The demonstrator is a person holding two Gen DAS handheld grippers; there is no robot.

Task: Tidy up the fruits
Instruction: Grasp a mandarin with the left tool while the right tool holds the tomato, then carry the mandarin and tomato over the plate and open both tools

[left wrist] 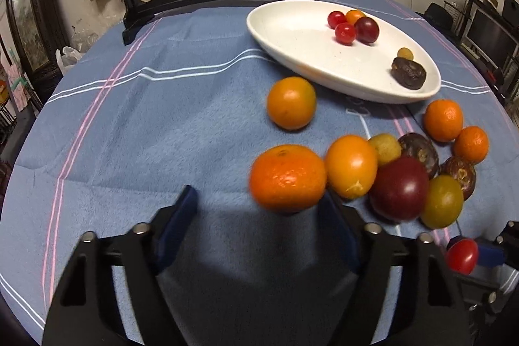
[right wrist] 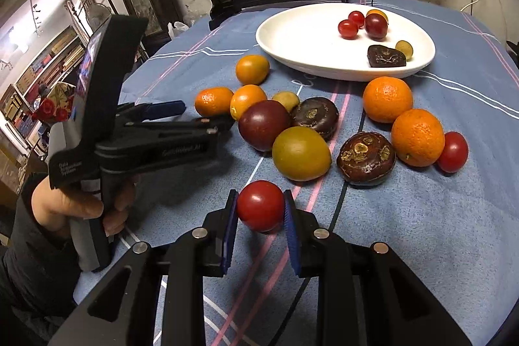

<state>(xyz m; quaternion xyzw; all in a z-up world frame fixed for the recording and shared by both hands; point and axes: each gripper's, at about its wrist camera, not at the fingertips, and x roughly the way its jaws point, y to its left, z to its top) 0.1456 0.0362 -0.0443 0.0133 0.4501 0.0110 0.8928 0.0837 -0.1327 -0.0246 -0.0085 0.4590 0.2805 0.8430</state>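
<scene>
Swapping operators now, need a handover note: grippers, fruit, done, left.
Right gripper: fingers closed on a small red tomato, low over the blue striped tablecloth.
Left gripper: open, empty, its right finger beside a blurred orange tangerine in the pile.
Done: the white oval plate holds six small items, including two red cherry tomatoes and a dark brown piece.
Left: plate the held tomato, then the citrus, tomatoes and brown round fruits on the cloth.
</scene>
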